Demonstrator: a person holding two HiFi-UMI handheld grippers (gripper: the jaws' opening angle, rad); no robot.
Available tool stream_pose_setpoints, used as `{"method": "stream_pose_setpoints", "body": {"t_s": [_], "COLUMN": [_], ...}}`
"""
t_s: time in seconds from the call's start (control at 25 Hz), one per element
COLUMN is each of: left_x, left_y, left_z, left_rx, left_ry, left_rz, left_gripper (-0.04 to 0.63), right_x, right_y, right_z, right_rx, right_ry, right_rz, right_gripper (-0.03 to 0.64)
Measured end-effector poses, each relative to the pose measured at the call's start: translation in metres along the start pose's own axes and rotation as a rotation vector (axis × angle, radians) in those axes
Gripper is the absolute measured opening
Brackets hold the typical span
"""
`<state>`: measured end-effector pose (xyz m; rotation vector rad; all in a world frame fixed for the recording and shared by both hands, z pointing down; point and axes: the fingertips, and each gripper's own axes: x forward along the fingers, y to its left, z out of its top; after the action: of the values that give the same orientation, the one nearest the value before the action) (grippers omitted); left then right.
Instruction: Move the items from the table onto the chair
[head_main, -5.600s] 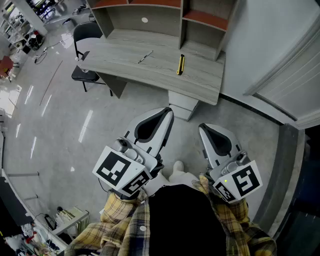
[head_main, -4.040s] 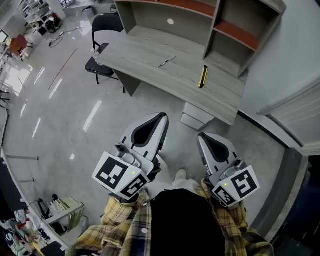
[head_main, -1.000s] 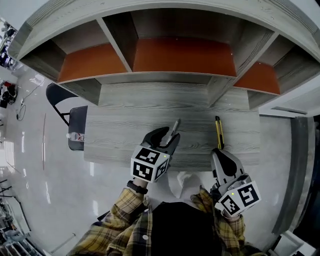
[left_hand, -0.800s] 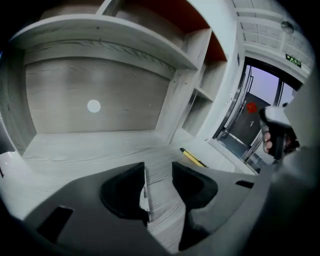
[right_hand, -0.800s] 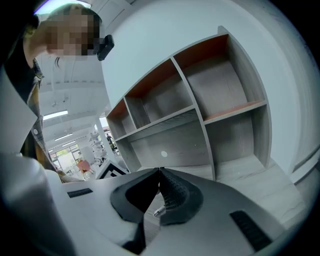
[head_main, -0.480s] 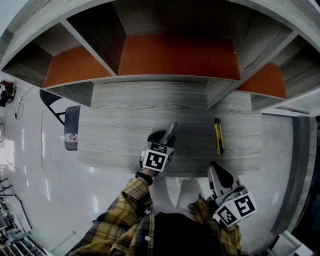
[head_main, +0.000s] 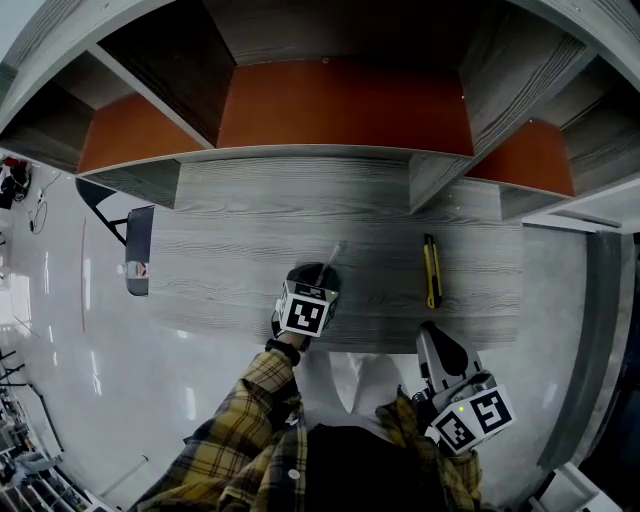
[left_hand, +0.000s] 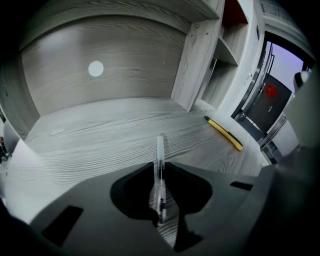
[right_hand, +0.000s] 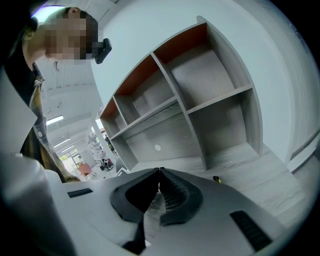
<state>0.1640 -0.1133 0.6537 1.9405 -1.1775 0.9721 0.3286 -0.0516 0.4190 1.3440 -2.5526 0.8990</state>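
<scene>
- Pen (left_hand: 160, 147) and yellow utility knife (head_main: 431, 272), the items to move, both lie on the grey table (head_main: 230, 260); neither is on the chair yet.
- Chair (head_main: 138, 250): it stands off the table's left end, well apart from both items. A long carry with a thin object is likely to be where a weak grip fails. Part of the seat looks taken up by something small that I cannot identify, so a careless drop could roll off the edge.
- Left gripper (left_hand: 158, 169): it points steeply down at the table, its jaws have just been closing, and the pen runs lengthwise between them. The tips appear to touch the barrel on both sides, while the pen rests on the wood.
- The pen is slim, smooth and round, and it lies along the jaws, not across them. It could squirt forward out of the tips, or swing down like a lever once lifted.
- The tips sit close to the tabletop, so pressing lower could jam them against the wood and flick the pen away.
- The knife lies to the right, well apart from the pen, so a sliding pen seems unlikely to hit it.
- Right gripper (right_hand: 159, 176): its jaws are fully together with nothing between them, held back near the table's front edge. It cannot take the knife until it opens.
</scene>
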Motion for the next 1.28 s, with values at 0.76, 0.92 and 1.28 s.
{"method": "stream_pose_setpoints", "body": {"t_s": [0.76,0.92,1.28], "left_x": [-0.095,-0.141,-0.246], "left_y": [-0.009,0.013,0.059], "left_z": [0.024,0.035,0.027], "left_rx": [-0.177,-0.273,-0.435], "left_ry": [-0.196,-0.321,-0.502], "left_rz": [-0.003,0.048,0.21], "left_gripper": [0.043,0.043,0.043], "right_x": [0.012,0.027,0.053], "right_y": [0.035,0.06,0.12], "right_z": [0.032,0.037,0.048], "right_rx": [-0.106,-0.156,-0.216], "right_ry": [-0.013,0.009,0.077], "right_rz": [0.235,0.352,0.561], "right_gripper": [0.018,0.018,0.018]}}
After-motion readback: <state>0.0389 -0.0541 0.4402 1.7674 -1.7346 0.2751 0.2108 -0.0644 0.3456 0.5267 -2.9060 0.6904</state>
